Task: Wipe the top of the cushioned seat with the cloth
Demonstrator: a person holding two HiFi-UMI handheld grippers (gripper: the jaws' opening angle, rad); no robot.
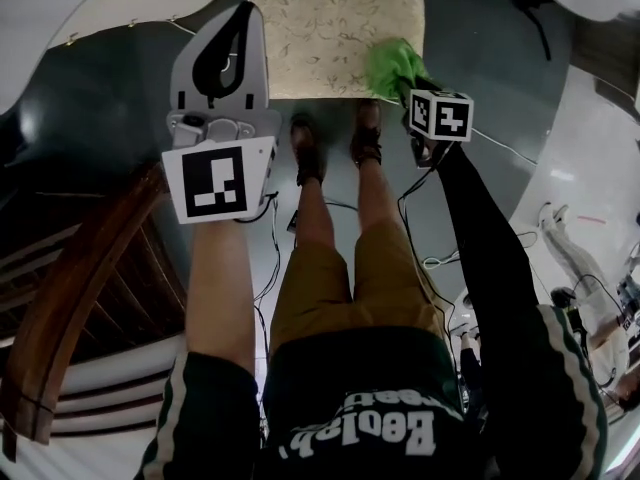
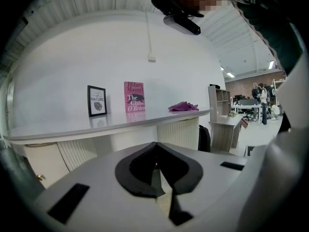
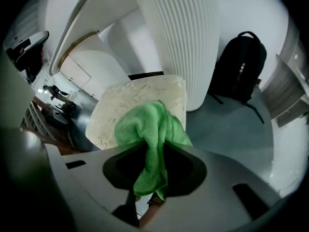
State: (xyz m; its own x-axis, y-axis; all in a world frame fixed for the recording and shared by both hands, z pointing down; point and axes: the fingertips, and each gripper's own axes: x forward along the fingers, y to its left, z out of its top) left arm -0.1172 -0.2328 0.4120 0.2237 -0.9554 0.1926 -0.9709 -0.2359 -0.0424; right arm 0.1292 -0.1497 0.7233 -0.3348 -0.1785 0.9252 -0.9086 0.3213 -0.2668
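Cloth (image 1: 395, 65), green and bunched, is pinched between the pressed-together jaws of the right gripper (image 1: 408, 90), with a loose fold hanging down behind them. Nearest the camera, the person's right arm (image 1: 490, 238), in a black sleeve, is stretched forward and down past the right foot (image 1: 366, 133), carrying that gripper low to the seat. The left gripper (image 1: 240, 18) is held higher and off to the left. Its jaws are closed on each other with nothing between them, and its own view looks level toward a wall shelf (image 2: 111, 124), not at the seat.

Just beyond the feet lies the cushioned seat (image 1: 320, 38), a cream patterned rectangle whose long axis runs left to right. The cloth sits over its near right corner. Whether it presses on the fabric or hangs just above cannot be told. From the right gripper, almost all of the seat top (image 3: 125, 105) lies to the left and farther away. The stroke therefore looks likely to run leftward along the long axis and then outward. The right hand is clearly the nearer one and the one placed to wipe.
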